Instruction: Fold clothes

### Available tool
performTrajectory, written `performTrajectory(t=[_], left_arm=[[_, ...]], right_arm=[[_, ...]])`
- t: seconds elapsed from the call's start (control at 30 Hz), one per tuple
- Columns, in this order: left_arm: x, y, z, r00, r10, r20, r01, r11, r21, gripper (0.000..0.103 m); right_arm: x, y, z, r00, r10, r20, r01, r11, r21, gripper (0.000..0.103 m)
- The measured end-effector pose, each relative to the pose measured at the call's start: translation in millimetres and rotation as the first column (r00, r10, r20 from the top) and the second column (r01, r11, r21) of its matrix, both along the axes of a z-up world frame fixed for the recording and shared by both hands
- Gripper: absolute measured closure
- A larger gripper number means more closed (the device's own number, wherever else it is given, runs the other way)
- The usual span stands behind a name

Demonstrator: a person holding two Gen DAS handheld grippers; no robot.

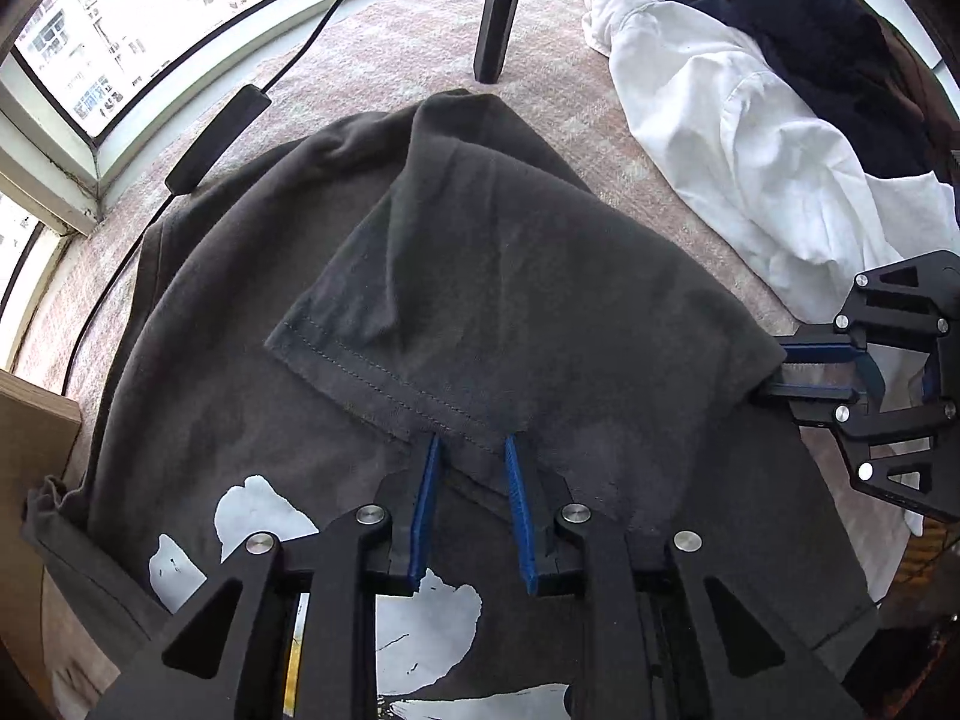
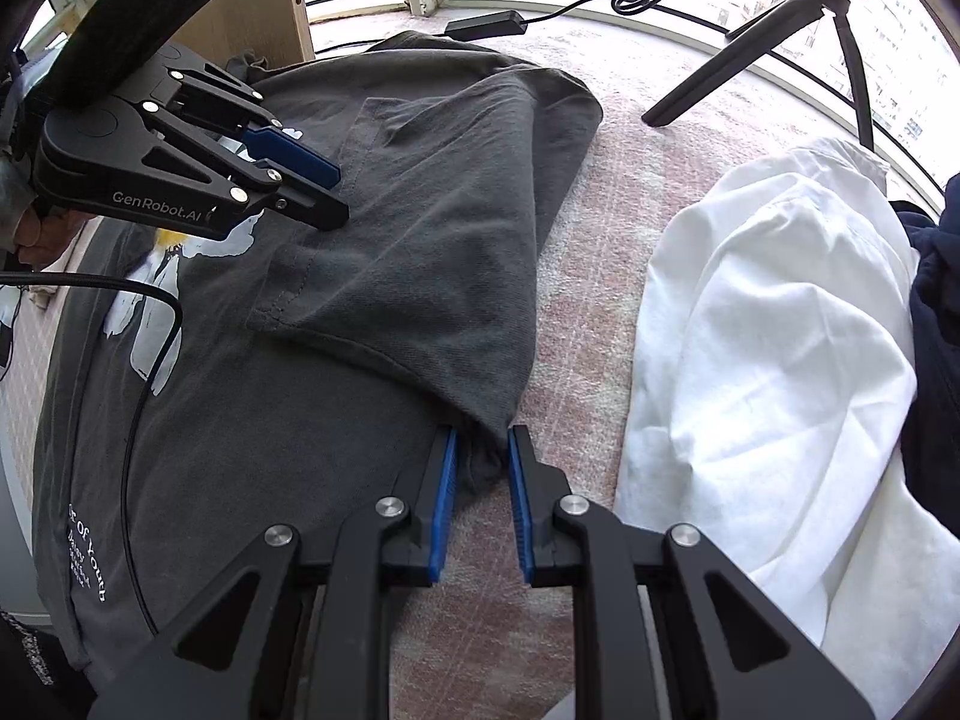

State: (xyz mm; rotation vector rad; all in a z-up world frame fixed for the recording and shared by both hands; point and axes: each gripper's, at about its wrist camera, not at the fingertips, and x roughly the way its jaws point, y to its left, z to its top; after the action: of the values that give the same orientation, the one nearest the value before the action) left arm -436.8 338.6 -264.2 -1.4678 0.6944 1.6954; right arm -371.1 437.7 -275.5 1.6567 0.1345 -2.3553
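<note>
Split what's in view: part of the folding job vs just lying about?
In the job:
- dark grey T-shirt, sleeve folded in
- left hand-held gripper at the sleeve hem
- right hand-held gripper on the folded edge

Lying about:
- white garment
- navy clothes
- tripod
- black cable
- cardboard box

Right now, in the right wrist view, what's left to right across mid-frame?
Left tongs → dark grey T-shirt with its sleeve folded in → bare strip of pinkish mat → white garment → dark navy clothing at the edge.
</note>
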Motion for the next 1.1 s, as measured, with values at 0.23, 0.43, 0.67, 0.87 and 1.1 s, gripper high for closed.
performTrajectory(t=[0.23, 0.43, 0.67, 0.87, 1.1], left_arm=[[-14, -10, 10, 0.999, 0.028, 0.016, -0.027, 1.000, -0.015, 0.101], [-23, -14, 23, 0.998, 0.042, 0.048, -0.044, 0.999, 0.029, 0.072], [-55, -7, 12, 0.992, 0.111, -0.068, -0.109, 0.994, 0.021, 0.071], [-47, 11, -2, 0.995, 0.036, -0.097, -0.035, 0.999, 0.010, 0.097], [-62, 1, 10, 0.981, 0.113, -0.159, -0.112, 0.994, 0.013, 0.101]], right_arm=[[1, 2, 0, 1.000, -0.008, 0.000, 0.008, 1.000, -0.009, 0.086], [0, -2, -1, 1.000, 0.004, 0.010, -0.004, 1.000, 0.017, 0.086], [-2, -6, -1, 1.000, 0.019, 0.023, -0.020, 0.999, 0.047, 0.086], [-3, -6, -1, 0.999, 0.019, 0.031, -0.020, 0.999, 0.046, 0.086], [2, -6, -5, 0.999, 0.012, 0.030, -0.013, 0.999, 0.036, 0.086]])
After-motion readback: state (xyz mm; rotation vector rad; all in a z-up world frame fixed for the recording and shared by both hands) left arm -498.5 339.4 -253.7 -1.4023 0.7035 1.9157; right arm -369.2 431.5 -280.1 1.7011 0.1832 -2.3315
